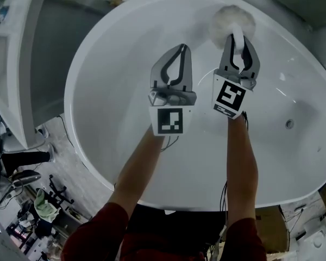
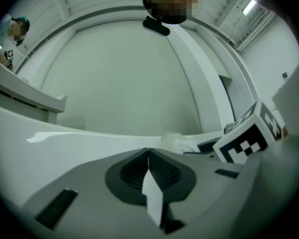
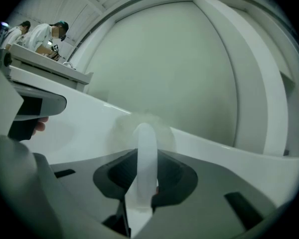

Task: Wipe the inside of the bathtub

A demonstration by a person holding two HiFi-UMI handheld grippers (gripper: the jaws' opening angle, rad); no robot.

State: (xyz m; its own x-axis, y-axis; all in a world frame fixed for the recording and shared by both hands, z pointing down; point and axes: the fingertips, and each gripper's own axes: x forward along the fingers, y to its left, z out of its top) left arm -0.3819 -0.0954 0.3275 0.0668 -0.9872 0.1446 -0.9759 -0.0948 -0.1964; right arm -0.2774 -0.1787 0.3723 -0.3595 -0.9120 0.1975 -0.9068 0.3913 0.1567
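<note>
The bathtub [image 1: 114, 91] is white and oval and fills most of the head view, with its drain [image 1: 289, 124] low on the right side of the basin. At the far inner wall, just under the rim, sits the fluffy white head of a scrubber [image 1: 232, 23]. I cannot tell whether it presses on the wall or only hangs close to it. Its pale handle [image 3: 146, 158] runs back into my right claw [image 1: 239, 39], and the right gripper view shows the jaws clamped on that handle, which stands up between them.

My left claw [image 1: 182, 48] hangs over the middle of the basin, just beside the right one and a little nearer to me. In the left gripper view its jaws meet tip to tip with nothing between them [image 2: 148, 153]. Past them, that view shows the tub's white rim [image 2: 89, 143] and the right claw's marker cube [image 2: 249, 138] off to the right.

Both my forearms reach out over the near rim, and the dark red sleeves [image 1: 98, 232] are pushed up near the elbows. To the left of the tub stands a tall grey and white panel [image 1: 49, 64]. The floor [image 1: 70, 140] beside it carries a clutter of cables and gear at lower left. Far off in the right gripper view, two people in white tops [image 3: 45, 34] bend over a ledge.
</note>
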